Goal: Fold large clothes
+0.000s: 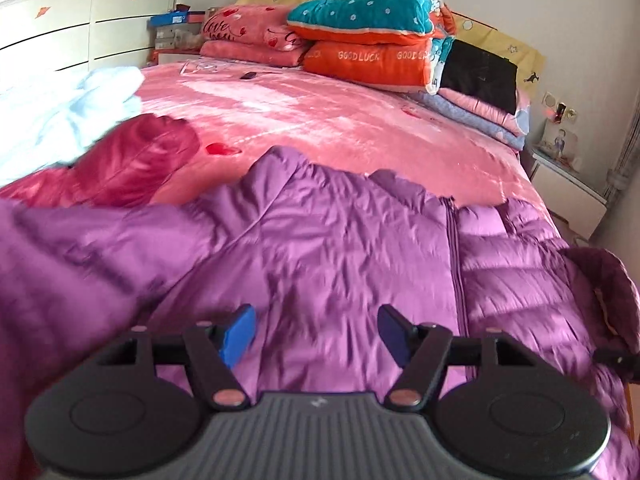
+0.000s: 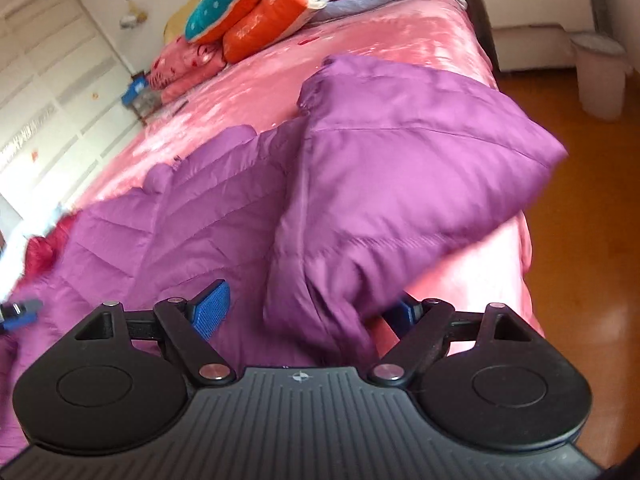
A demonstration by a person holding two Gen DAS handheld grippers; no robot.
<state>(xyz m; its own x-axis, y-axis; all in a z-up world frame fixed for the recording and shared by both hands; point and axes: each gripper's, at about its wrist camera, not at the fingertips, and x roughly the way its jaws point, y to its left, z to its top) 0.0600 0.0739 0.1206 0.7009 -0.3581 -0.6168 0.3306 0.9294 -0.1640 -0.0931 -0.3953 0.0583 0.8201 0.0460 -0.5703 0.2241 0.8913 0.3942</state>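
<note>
Here the purple jacket lies spread on the pink bed, directly under and ahead of both grippers. The left gripper hovers over it, jaws apart, nothing between them. The right gripper stands wide apart, a jacket fold draped loose between its pads.

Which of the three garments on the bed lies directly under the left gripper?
The purple puffer jacket, quilted, with a zipper. The dark red jacket and the light blue garment lie farther away, at the left.
</note>
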